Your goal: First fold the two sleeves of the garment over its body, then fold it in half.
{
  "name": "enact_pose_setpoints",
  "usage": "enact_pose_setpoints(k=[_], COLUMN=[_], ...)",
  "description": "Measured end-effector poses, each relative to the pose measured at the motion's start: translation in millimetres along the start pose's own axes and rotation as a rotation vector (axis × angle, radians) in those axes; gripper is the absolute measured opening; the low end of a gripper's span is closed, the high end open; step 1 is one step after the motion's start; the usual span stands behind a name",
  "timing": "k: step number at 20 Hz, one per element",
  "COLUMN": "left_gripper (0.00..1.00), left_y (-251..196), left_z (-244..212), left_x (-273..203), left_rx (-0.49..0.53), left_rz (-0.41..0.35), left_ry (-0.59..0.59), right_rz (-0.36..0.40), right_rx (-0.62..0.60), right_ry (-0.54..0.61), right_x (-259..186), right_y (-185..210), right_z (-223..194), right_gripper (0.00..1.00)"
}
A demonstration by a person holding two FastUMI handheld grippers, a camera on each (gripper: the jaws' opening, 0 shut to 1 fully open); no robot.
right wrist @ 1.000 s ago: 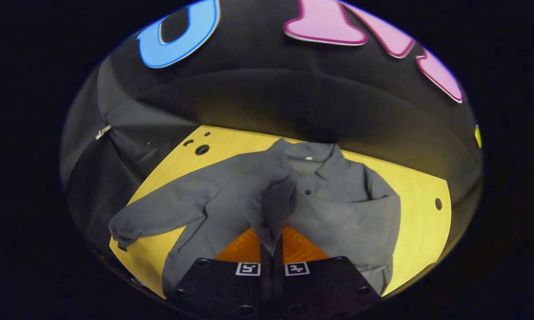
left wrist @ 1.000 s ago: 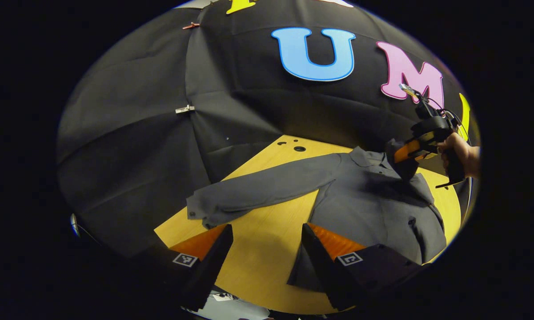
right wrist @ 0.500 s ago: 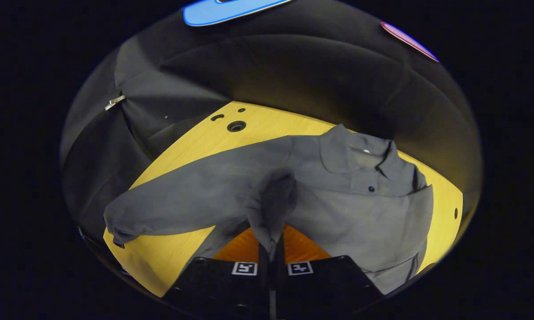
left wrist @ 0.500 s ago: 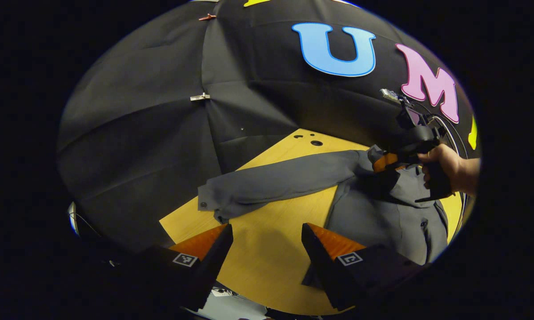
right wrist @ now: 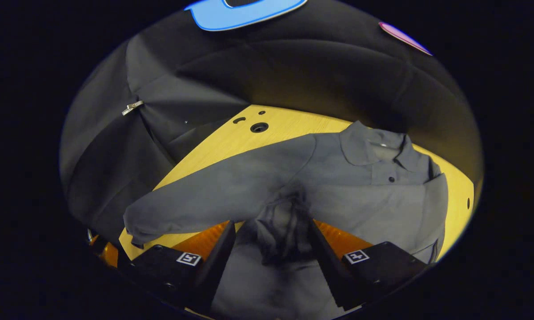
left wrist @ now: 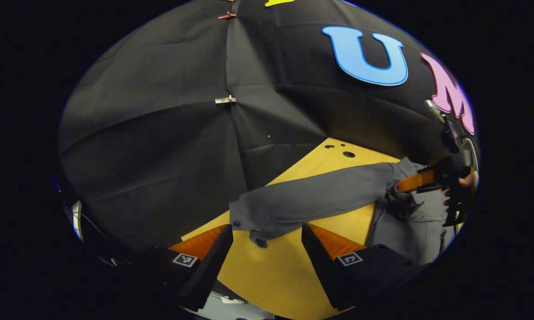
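Observation:
A grey button-up shirt (right wrist: 364, 195) lies face up on the yellow table (right wrist: 289, 126). One sleeve is folded over its body, and the bunched cuff (right wrist: 282, 229) rests between the spread fingers of my right gripper (right wrist: 271, 222), which is open. The other sleeve (right wrist: 213, 195) stretches out flat to the left. In the left gripper view that sleeve (left wrist: 311, 200) ends in a cuff (left wrist: 253, 224) just ahead of my left gripper (left wrist: 267, 226), which is open and above the table. My right gripper (left wrist: 402, 186) and the hand (left wrist: 469, 180) holding it are at the far right over the shirt.
Round holes (right wrist: 258, 127) sit near the table's far corner. The black cloth wall (left wrist: 160, 133) closes in right behind the table. The table's left corner (left wrist: 186, 233) lies just beyond my left finger.
My right gripper has opened and let the folded sleeve's cuff drop onto the shirt body. My left gripper has moved left, bringing the outstretched sleeve's cuff close to its fingers.

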State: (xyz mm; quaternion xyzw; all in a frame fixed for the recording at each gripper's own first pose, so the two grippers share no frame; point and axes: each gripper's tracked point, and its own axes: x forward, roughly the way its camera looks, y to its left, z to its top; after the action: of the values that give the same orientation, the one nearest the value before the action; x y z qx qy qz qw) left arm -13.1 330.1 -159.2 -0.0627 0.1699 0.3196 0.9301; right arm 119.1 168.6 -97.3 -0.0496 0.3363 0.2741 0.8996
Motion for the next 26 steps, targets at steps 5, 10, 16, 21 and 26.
enact_pose_setpoints(k=[5, 10, 16, 21, 26], left_gripper=[0.98, 0.98, 0.98, 0.87, 0.27], left_y=[19.7, 13.5, 2.9, -13.5, -36.3], left_z=[5.7, -2.9, -28.9, -32.8, -34.9], left_x=[44.8, 99.0, 132.5, 140.4, 136.1], left_rx=[-0.029, -0.005, 0.011, 0.053, 0.238], left_rz=[0.031, 0.006, -0.021, -0.095, -0.174], left_ry=[0.008, 0.053, 0.142, 0.153, 0.107], right_rz=[-0.07, -0.191, -0.32, -0.397, -0.424], right_rx=[0.088, 0.142, 0.095, 0.124, 0.206], right_ry=[-0.032, -0.033, -0.032, -0.021, -0.026], right_x=[-57.0, -124.5, -206.9, -251.3, -274.7], right_y=[-39.3, -94.6, -134.3, -152.3, -152.7], right_z=[-16.5, -45.8, -92.0, -127.0, -153.0], right_gripper=[0.99, 0.99, 0.99, 1.0, 1.0])
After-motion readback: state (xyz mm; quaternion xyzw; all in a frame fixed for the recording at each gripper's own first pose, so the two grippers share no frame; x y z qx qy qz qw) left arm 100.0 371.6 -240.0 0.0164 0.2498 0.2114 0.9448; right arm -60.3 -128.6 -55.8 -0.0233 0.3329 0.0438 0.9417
